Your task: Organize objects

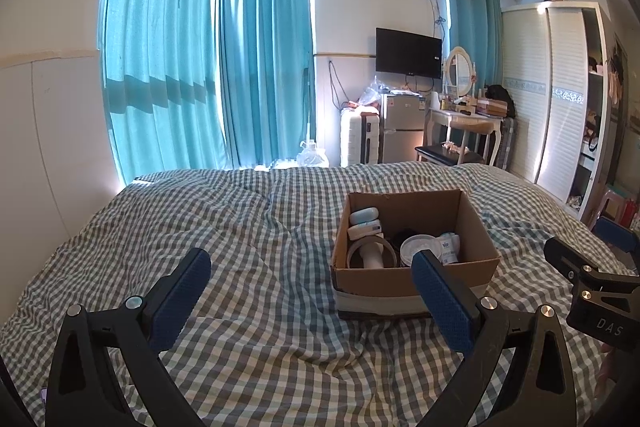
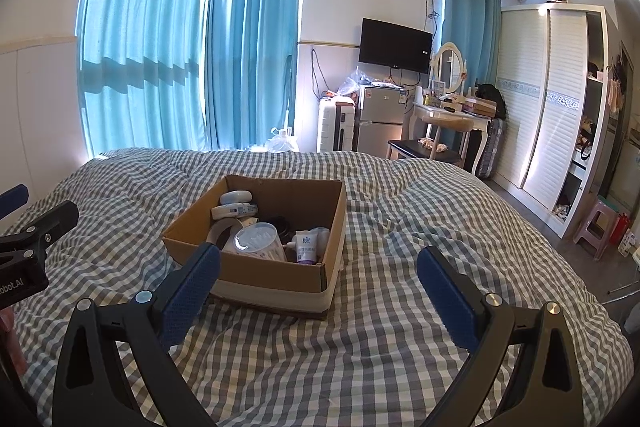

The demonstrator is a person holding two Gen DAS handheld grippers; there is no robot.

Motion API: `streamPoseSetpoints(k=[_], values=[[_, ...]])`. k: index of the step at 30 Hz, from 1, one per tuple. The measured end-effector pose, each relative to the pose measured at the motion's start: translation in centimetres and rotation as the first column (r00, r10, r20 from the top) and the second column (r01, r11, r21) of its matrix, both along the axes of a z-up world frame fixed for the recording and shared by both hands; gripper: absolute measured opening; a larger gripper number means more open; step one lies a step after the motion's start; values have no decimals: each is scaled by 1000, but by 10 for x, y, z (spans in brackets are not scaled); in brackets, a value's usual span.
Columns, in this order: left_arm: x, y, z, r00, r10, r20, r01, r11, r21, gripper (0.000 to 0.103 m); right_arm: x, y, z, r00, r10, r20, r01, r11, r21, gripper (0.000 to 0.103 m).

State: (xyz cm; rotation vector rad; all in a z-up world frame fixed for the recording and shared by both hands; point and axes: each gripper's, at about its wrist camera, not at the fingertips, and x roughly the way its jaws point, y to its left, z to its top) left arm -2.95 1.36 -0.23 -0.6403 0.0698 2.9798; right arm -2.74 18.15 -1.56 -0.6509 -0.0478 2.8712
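An open cardboard box (image 1: 476, 227) (image 2: 256, 273) sits on a checked quilt (image 1: 248, 227) (image 2: 400, 227). Inside lie a clear round tub with a white lid (image 1: 418, 247) (image 2: 256, 239), a small white tube (image 1: 448, 247) (image 2: 306, 245), a tape roll (image 1: 370, 251) and pale blue and white cases (image 1: 364, 217) (image 2: 236, 197). My left gripper (image 1: 312, 285) hovers open over the quilt, its right finger in front of the box's near wall. My right gripper (image 2: 320, 285) is open too, its left finger at the box's near left corner. Neither holds anything.
Blue curtains (image 1: 200, 59) hang behind the bed. Beyond the foot stand a white suitcase (image 1: 358, 139), a small fridge (image 1: 402, 127), a wall TV (image 1: 408, 53), a dressing table with a mirror (image 1: 460, 111) and a white wardrobe (image 1: 560, 87). A pink stool (image 2: 596, 223) stands on the floor at right.
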Motion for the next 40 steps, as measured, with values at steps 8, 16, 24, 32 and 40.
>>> streamPoseSetpoints(k=[8,16,24,32,40], values=[[0,-5,0,1000,21,-7,-21,1000,4,103,-1,-2,-2,1000,0,9,0,1000,3,99],[2,-4,0,1000,17,-11,-17,1000,3,103,0,-5,-2,1000,3,9,-3,1000,10,99],[2,-5,-2,1000,20,-4,-20,1000,10,103,0,-5,-4,1000,1,15,-1,1000,7,99],[3,-4,-2,1000,13,-8,-13,1000,7,103,1,-5,-7,1000,1,22,-1,1000,11,99],[4,-3,-5,1000,10,-9,-10,1000,10,103,0,-7,-12,1000,4,30,-4,1000,19,99]])
